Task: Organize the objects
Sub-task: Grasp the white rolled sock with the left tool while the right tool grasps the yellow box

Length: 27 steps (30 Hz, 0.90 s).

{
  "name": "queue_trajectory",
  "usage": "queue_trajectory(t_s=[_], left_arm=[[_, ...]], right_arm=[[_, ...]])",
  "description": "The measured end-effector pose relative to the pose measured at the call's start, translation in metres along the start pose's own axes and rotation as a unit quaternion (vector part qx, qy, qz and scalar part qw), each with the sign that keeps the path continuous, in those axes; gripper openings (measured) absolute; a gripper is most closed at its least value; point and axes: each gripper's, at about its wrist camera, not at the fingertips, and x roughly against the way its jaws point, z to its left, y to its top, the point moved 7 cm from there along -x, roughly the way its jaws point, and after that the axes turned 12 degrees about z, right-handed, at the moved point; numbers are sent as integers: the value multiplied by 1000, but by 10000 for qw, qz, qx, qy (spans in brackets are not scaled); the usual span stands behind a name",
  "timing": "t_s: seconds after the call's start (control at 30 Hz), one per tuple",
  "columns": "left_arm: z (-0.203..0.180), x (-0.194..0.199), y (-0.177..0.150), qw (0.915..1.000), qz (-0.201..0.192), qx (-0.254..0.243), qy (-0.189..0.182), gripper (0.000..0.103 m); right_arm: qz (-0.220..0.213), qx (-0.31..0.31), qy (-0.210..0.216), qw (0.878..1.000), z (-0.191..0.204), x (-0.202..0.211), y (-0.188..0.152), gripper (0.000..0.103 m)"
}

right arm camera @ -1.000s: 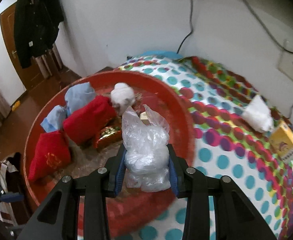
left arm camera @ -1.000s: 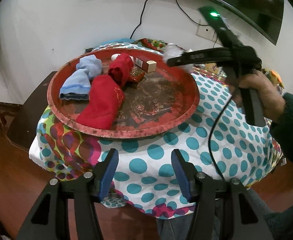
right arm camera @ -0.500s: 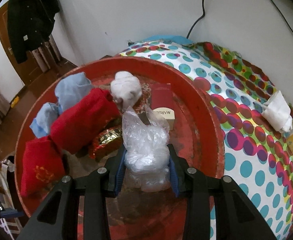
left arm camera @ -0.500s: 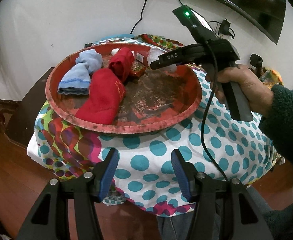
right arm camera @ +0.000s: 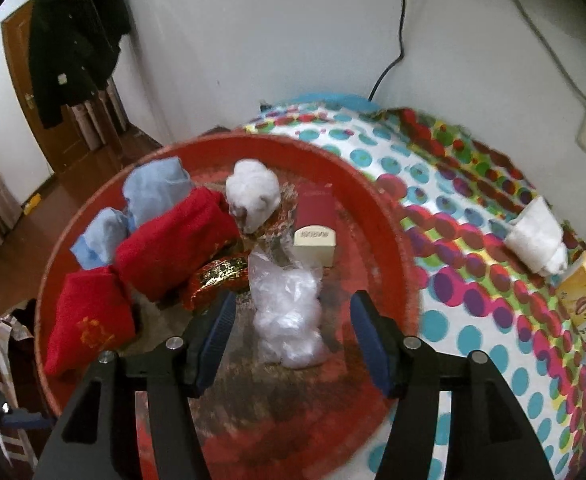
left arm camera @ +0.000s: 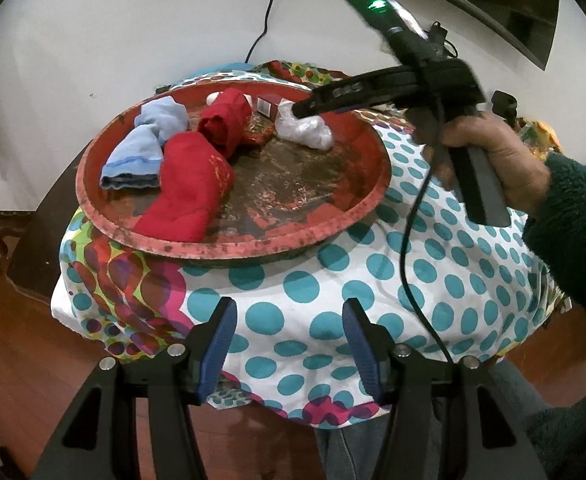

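A crumpled clear plastic bag (right arm camera: 289, 316) rests on the floor of the round red tray (right arm camera: 403, 264). My right gripper (right arm camera: 293, 336) straddles it with its jaws opening, and both blue pads stand clear of the plastic. In the left wrist view the same bag (left arm camera: 307, 132) lies at the tray's (left arm camera: 253, 240) far right, under the right gripper's (left arm camera: 301, 110) tips, which a hand holds. My left gripper (left arm camera: 289, 344) hangs open and empty over the table's near edge.
The tray also holds two red pouches (right arm camera: 173, 248), a blue cloth (right arm camera: 149, 196), a white fluffy ball (right arm camera: 253, 196), a red box (right arm camera: 315, 224) and a foil packet (right arm camera: 217, 280). On the dotted tablecloth (right arm camera: 473, 320) to the right lie a white wad (right arm camera: 537, 240) and a yellow box (right arm camera: 585, 304).
The right gripper carried the bag over the tray and spread its jaws. The bag has left the pads and now lies on the tray. The left gripper stayed put.
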Motion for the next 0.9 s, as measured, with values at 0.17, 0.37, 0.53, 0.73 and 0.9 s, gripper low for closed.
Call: queue_trajectory(t_s=[0.17,0.37,0.53,0.73,0.9], left_arm=[[-3,-3,-1,10000,44,-51,1,56],[-7,-8,-3,9994,105,-218,242,56],[-13,-11,-5,9985,110,-412,354,56],[-29,-15,-3,9982,113,-558,202,56],[-55,-14,8,9975,170,-678,-123,56]], right_arm=[[-269,-127,-222,9993,-44,30,-13,60],[-331,-877,-743,9928,-139,48,-36,60],[-344,-1052,-1265,9858,-211,61,-49,76],[-89,-760,-1561,9848,-266,55,-46,80],[237,-436,-1465,9880,-291,26,-34,81]])
